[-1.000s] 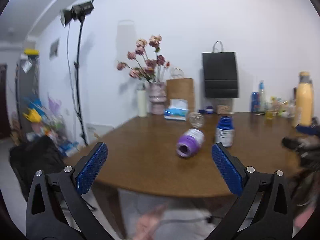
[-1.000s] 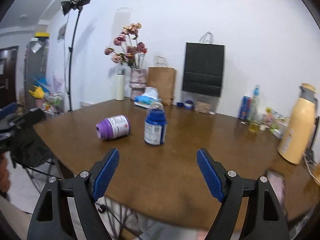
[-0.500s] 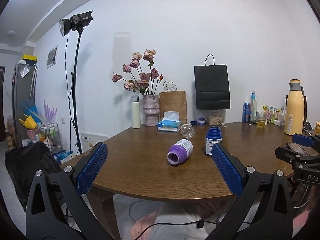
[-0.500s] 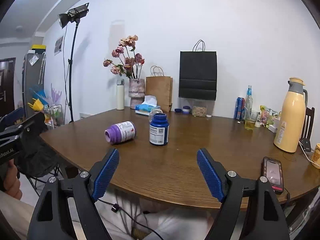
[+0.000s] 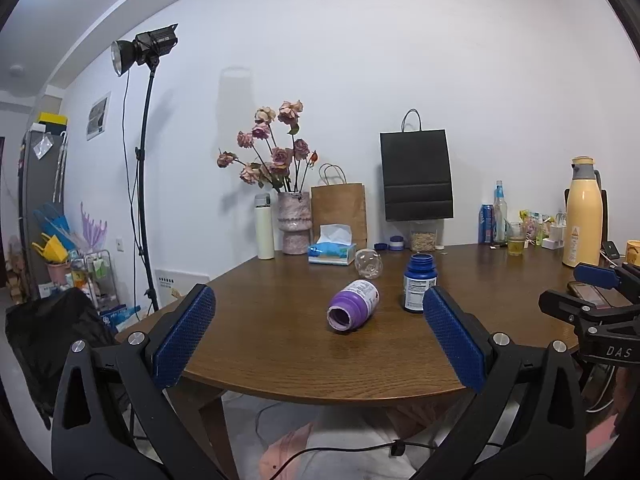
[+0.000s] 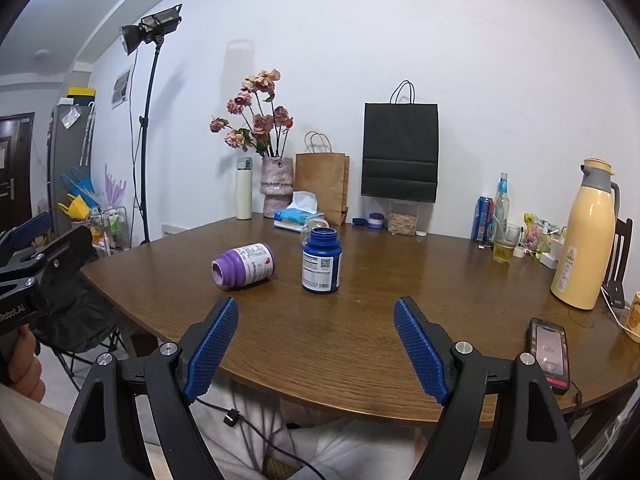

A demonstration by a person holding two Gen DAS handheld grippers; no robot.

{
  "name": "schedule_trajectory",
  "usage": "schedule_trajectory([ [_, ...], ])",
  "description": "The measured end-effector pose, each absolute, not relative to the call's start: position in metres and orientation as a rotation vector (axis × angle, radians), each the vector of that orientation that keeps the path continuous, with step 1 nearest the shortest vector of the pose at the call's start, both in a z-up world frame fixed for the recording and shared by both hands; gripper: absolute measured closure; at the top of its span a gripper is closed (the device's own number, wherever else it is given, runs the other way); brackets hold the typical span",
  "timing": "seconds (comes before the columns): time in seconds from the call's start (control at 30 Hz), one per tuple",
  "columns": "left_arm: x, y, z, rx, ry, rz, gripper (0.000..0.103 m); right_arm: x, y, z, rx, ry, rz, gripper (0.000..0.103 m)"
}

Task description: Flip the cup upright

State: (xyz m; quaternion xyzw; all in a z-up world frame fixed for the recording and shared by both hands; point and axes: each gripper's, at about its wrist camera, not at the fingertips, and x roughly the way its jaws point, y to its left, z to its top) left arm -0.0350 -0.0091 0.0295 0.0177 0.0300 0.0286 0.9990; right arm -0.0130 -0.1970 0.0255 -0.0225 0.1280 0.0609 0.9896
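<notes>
A clear glass cup point(image 5: 368, 264) lies on its side on the brown table point(image 5: 280, 360), behind the bottles; in the right wrist view only its top point(image 6: 317, 223) shows behind the blue bottle. A purple bottle point(image 5: 353, 306) point(image 6: 244, 266) lies on its side, mouth toward me. A blue bottle point(image 5: 418, 288) point(image 6: 321, 261) stands upright without a cap. My left gripper point(image 5: 319, 340) is open and empty, off the table's near edge. My right gripper point(image 6: 316, 348) is open and empty over the near edge.
At the back stand a flower vase point(image 5: 294, 222), a white flask point(image 5: 264, 226), a tissue box point(image 5: 331, 251), brown and black paper bags point(image 5: 417, 176). A yellow thermos point(image 6: 585, 236), drinks and a phone point(image 6: 549, 354) are on the right. A light stand point(image 5: 142, 168) stands left.
Both grippers have pulled back and steadied, so the table and bottles look a little farther off and level. The bottles and the cup have not moved.
</notes>
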Motion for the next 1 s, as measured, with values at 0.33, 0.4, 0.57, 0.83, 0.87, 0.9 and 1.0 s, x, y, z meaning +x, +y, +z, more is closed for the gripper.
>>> schedule_trajectory([
  [0.33, -0.0353, -0.0074, 0.0305, 0.033, 0.058, 0.062, 0.000, -0.0114, -0.1958, 0.0231, -0.049, 0.261, 0.132, 0.019],
  [0.4, -0.0354, -0.0072, 0.0309, 0.034, 0.057, 0.062, 0.000, -0.0109, -0.1962, 0.0232, -0.052, 0.261, 0.133, 0.018],
  [0.57, -0.0355, -0.0069, 0.0315, 0.035, 0.058, 0.069, 0.000, -0.0109, -0.1952, 0.0224, -0.051, 0.262, 0.134, 0.018],
  [0.83, -0.0366, -0.0058, 0.0315, 0.034, 0.055, 0.072, 0.000, -0.0138, -0.1947, 0.0215, -0.041, 0.251, 0.128, 0.018],
  [0.87, -0.0365, -0.0057, 0.0316, 0.035, 0.055, 0.072, 0.000, -0.0144, -0.1946, 0.0212, -0.040, 0.253, 0.130, 0.018],
  [0.9, -0.0366, -0.0057, 0.0317, 0.034, 0.054, 0.074, 0.000, -0.0148, -0.1944, 0.0212, -0.039, 0.254, 0.132, 0.018],
  [1.0, -0.0370, -0.0051, 0.0319, 0.033, 0.054, 0.075, 0.000, -0.0151, -0.1939, 0.0221, -0.041, 0.252, 0.131, 0.018],
])
